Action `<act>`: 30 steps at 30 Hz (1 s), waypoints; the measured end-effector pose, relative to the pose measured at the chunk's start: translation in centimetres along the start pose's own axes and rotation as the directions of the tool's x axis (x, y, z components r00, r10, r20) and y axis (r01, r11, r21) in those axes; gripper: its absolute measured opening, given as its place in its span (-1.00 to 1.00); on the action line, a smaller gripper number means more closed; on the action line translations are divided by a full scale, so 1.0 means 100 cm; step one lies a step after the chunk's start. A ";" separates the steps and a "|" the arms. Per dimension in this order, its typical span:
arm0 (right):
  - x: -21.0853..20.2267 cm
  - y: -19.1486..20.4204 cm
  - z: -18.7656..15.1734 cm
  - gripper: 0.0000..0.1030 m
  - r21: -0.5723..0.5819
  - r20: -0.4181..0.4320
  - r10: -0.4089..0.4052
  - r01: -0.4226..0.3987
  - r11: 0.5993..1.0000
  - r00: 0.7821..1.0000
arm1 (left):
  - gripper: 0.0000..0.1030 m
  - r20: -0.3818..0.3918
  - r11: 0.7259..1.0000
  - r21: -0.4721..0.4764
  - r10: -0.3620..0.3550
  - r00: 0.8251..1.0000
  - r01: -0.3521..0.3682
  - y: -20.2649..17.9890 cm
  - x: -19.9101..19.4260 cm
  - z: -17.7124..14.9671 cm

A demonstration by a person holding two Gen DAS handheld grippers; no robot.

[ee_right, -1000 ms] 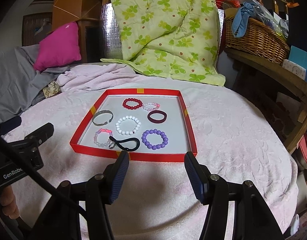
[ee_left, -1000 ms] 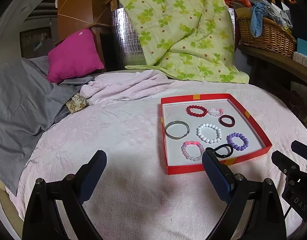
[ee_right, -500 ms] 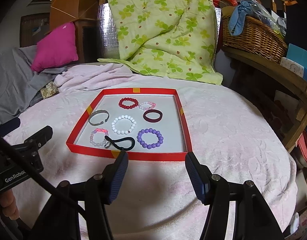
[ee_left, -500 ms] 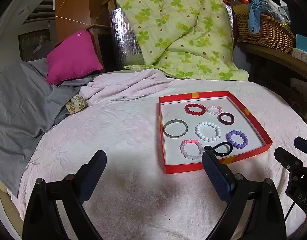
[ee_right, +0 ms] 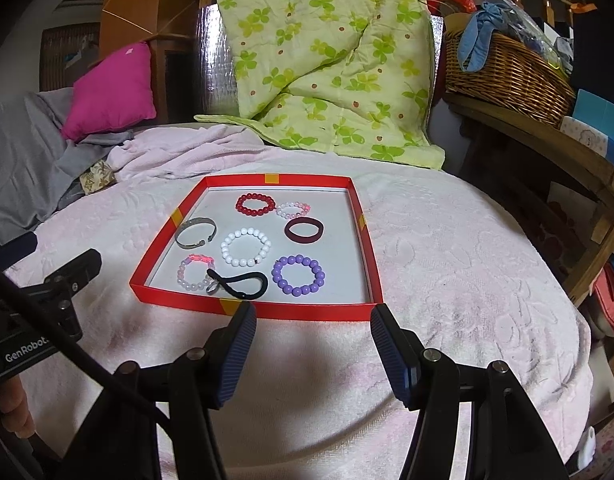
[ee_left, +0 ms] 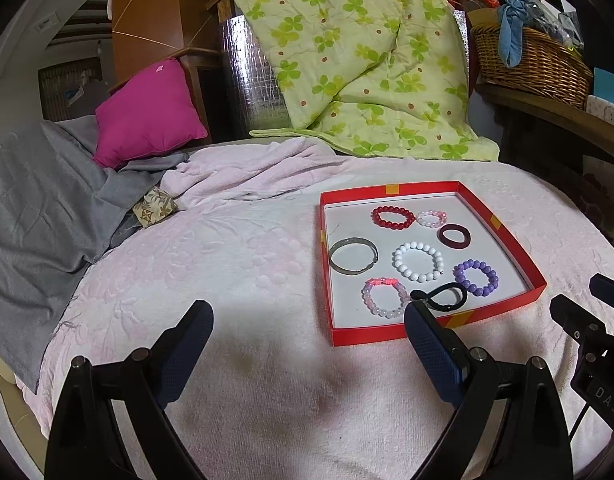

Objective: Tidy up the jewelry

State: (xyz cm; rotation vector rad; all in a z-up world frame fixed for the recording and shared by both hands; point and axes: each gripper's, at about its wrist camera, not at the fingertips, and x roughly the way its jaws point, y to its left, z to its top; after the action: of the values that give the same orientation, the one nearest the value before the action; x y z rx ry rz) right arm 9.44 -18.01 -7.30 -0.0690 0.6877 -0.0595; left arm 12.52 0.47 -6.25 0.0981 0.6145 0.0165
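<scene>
A shallow red tray (ee_left: 427, 190) (ee_right: 171, 302) lies on the pink-covered table. In it lie several bracelets: a red bead one (ee_right: 255, 203), a white bead one (ee_right: 246, 247), a purple bead one (ee_right: 298, 275), a dark maroon band (ee_right: 303, 231), a silver bangle (ee_right: 196, 233), two pale pink bead ones (ee_right: 292, 209) (ee_right: 192, 273), and a black hair tie (ee_right: 240, 283). My left gripper (ee_left: 307, 320) is open and empty, left of the tray's near corner. My right gripper (ee_right: 311, 322) is open and empty, just before the tray's near edge.
A green clover quilt (ee_left: 363, 56) hangs behind the table. A pink cushion (ee_left: 147, 112) and grey cloth (ee_left: 35, 200) lie at the left. A wicker basket (ee_right: 503, 72) stands on a wooden shelf at the right. The table edge drops off at the right (ee_right: 579, 320).
Both grippers have drawn back and risen slightly, so the tray sits a little farther away in each view. Nothing was picked up; the bracelets have not moved.
</scene>
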 end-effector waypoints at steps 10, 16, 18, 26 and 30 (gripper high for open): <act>0.001 0.000 -0.001 0.24 -0.001 -0.001 0.000 0.000 1.000 1.000 | 0.87 -0.013 1.000 0.003 0.005 1.000 -0.005 0.000 0.002 -0.002; 0.002 -0.002 -0.003 0.24 -0.005 -0.004 -0.004 0.004 1.000 1.000 | 0.87 -0.018 1.000 0.005 0.007 1.000 -0.007 0.001 0.003 -0.002; 0.003 -0.003 -0.003 0.24 -0.006 -0.004 -0.006 0.006 1.000 1.000 | 0.87 -0.018 1.000 0.003 0.006 1.000 -0.006 0.001 0.003 -0.002; 0.003 -0.004 -0.002 0.24 -0.009 -0.005 -0.008 0.008 1.000 1.000 | 0.87 -0.022 1.000 0.004 0.003 1.000 -0.003 -0.001 0.003 -0.002; 0.004 -0.004 -0.002 0.24 -0.009 -0.005 -0.008 0.008 1.000 1.000 | 0.87 -0.021 1.000 -0.003 0.000 1.000 0.000 0.000 0.003 -0.001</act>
State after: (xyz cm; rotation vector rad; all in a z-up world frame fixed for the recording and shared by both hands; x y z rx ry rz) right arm 9.60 -18.40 -7.62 -0.0800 0.6925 -0.0641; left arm 12.72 0.48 -6.54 0.0956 0.6353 0.0187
